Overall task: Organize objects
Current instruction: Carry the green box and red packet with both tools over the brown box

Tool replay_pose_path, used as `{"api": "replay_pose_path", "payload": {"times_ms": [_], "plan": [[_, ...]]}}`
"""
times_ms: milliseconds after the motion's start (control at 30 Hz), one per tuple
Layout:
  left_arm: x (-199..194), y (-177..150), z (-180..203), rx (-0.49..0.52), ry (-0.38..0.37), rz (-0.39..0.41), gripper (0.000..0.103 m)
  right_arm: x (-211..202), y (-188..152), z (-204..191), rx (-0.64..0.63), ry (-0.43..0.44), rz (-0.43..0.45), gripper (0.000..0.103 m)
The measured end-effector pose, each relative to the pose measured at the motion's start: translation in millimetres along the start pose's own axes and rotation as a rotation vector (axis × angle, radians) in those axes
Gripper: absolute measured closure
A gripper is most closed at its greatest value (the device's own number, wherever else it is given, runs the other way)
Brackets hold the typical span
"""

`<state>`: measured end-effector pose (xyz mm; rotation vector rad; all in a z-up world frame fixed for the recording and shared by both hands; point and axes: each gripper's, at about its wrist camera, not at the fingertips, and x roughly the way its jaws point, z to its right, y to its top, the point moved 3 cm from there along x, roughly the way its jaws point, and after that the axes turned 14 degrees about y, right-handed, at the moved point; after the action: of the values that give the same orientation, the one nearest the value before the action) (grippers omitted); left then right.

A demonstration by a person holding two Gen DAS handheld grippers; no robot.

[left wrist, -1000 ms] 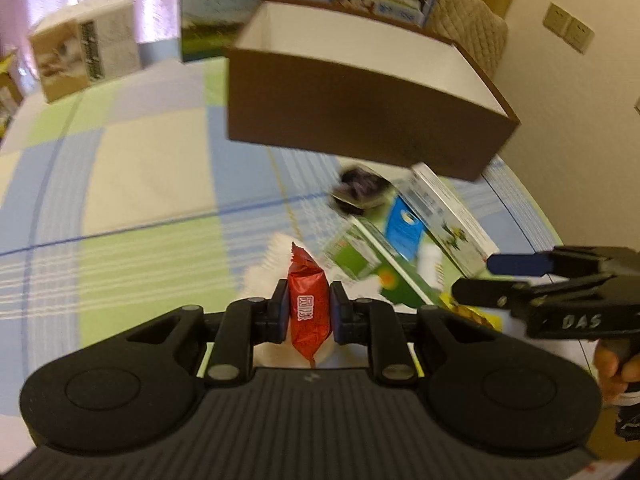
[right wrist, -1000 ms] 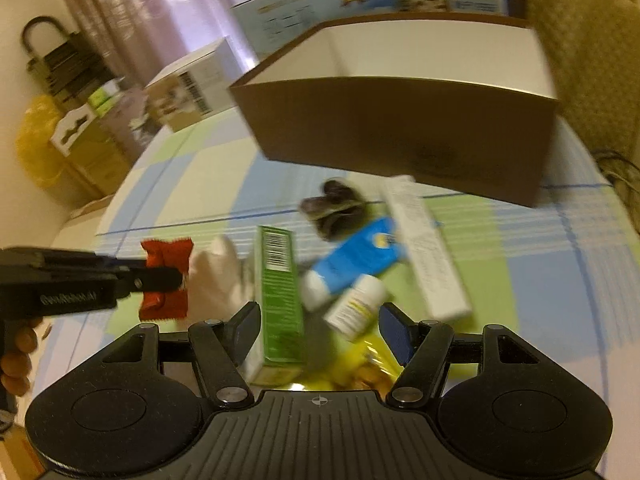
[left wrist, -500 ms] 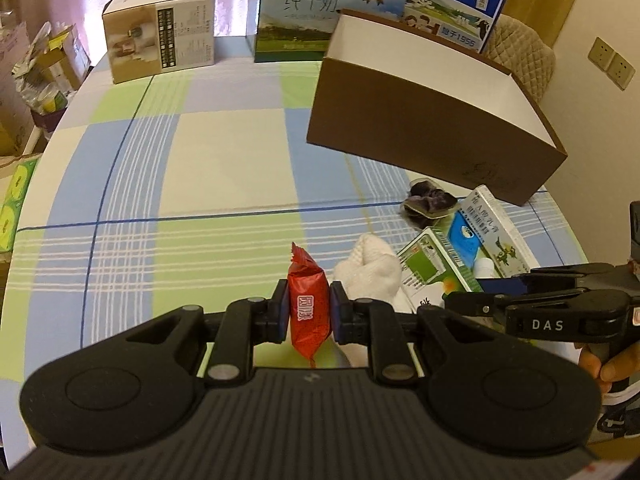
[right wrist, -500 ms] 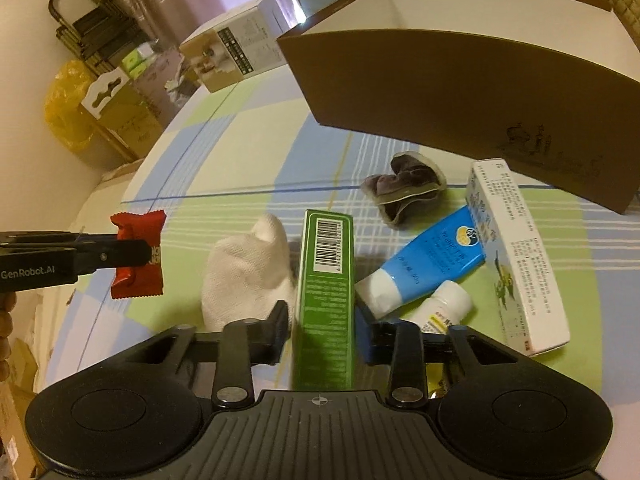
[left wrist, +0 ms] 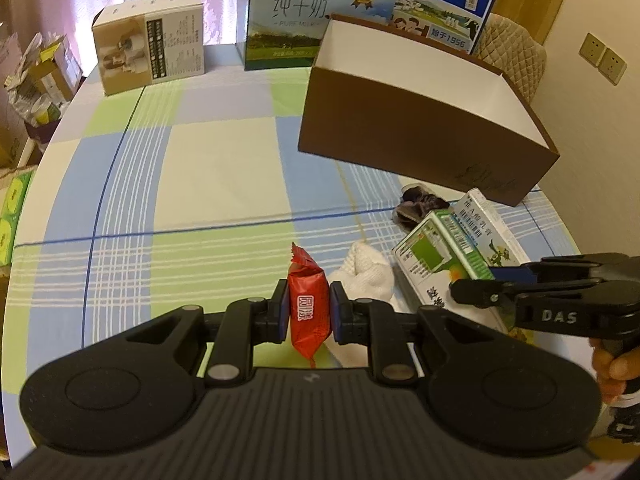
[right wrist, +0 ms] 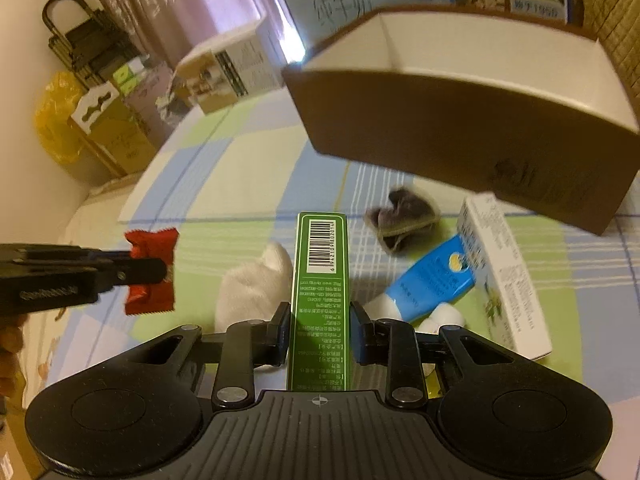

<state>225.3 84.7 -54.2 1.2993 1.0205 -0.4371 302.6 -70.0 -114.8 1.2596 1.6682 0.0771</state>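
Note:
My left gripper [left wrist: 308, 312] is shut on a red snack packet [left wrist: 309, 306] and holds it above the checked tablecloth; the packet also shows in the right wrist view [right wrist: 154, 268]. My right gripper [right wrist: 318, 330] is shut on a long green box [right wrist: 320, 280], lifted off the cloth; the green box also shows in the left wrist view [left wrist: 436, 256]. An open brown cardboard box with a white inside [left wrist: 424, 136] stands behind, also in the right wrist view [right wrist: 460, 120].
On the cloth lie a white sock [right wrist: 252, 284], a dark rolled sock [right wrist: 400, 220], a blue tube [right wrist: 432, 284] and a white carton [right wrist: 504, 276]. Milk cartons [left wrist: 304, 20] and a white box [left wrist: 152, 52] stand at the far edge.
My right gripper closed on the green box and raised it. My left gripper pulled back and up with the red packet.

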Motion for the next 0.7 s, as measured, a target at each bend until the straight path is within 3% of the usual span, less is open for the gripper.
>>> {"api": "replay_pose_path", "payload": {"times_ms": [333, 700], "plan": [[-3, 37, 25, 0.059, -0.032, 0.077, 0.087, -51, 30, -1, -0.008, -0.066, 0.123, 0.076], [0, 115, 58, 0.102, -0.034, 0.208, 0.087, -107, 86, 28, -0.018, -0.169, 0.292, 0.077]]}}
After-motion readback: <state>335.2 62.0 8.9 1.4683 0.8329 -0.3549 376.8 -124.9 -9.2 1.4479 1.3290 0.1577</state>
